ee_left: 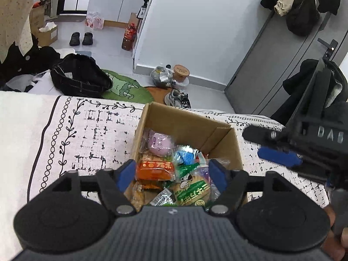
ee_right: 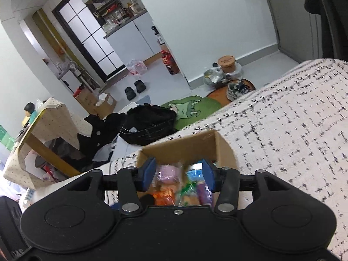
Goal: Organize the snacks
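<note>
Snacks [ee_left: 174, 171] are all sitting in the cardboard box [ee_left: 150, 117] on the patterned bed cover [ee_left: 87, 130], and both claws are hovering right over it, pointing down into the pile. Going left to right: the left claw [ee_left: 171, 173] is standing wide with nothing pinched, and the orange pack [ee_left: 155, 169] is lying just inside its left pad, long side running across the gap. A pink round pack [ee_left: 159, 142] is sitting further back, a blue one [ee_left: 184, 154] beside it, and a green-labelled bun [ee_left: 193, 190] closest to the right pad. The right claw [ee_right: 178, 175] is coming in from the right, about half open and empty too. Left looks nearer the orange pack, I'd guess.
</note>
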Action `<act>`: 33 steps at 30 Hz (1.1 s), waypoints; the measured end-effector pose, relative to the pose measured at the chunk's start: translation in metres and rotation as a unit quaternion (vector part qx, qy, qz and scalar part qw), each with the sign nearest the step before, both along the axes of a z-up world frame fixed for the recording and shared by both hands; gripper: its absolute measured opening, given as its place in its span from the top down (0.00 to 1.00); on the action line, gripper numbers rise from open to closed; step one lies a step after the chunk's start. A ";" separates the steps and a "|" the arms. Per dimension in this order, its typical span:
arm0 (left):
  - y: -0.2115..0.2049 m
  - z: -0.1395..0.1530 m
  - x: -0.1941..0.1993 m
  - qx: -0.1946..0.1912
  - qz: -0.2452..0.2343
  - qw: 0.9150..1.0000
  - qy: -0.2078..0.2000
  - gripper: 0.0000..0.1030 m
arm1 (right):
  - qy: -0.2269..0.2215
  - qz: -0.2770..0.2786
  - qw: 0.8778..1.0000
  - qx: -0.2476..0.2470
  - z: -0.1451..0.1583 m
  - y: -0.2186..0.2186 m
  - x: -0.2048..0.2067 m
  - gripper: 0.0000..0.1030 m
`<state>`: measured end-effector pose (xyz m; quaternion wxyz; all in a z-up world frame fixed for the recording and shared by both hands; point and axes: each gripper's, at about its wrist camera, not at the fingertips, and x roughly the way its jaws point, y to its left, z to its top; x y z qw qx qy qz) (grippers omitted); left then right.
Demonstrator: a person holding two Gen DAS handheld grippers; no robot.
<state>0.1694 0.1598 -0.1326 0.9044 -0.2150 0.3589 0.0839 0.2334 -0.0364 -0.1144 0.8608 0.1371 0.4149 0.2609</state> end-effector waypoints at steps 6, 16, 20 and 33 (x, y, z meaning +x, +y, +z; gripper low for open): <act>-0.013 0.003 0.002 0.011 -0.017 1.000 0.003 0.16 | 0.004 -0.025 1.000 -0.012 -0.005 -0.029 -0.004 0.46; -0.039 0.009 0.008 0.022 -0.051 0.998 0.007 0.08 | -0.004 -0.057 0.998 -0.027 -0.005 -0.076 -0.002 0.36; -0.052 0.012 0.011 0.022 -0.063 0.998 0.004 0.06 | -0.009 -0.068 0.997 -0.031 -0.001 -0.094 -0.004 0.29; -0.095 0.026 0.020 0.022 -0.087 0.996 -0.016 0.00 | -0.039 -0.097 0.993 -0.063 0.020 -0.156 -0.015 0.00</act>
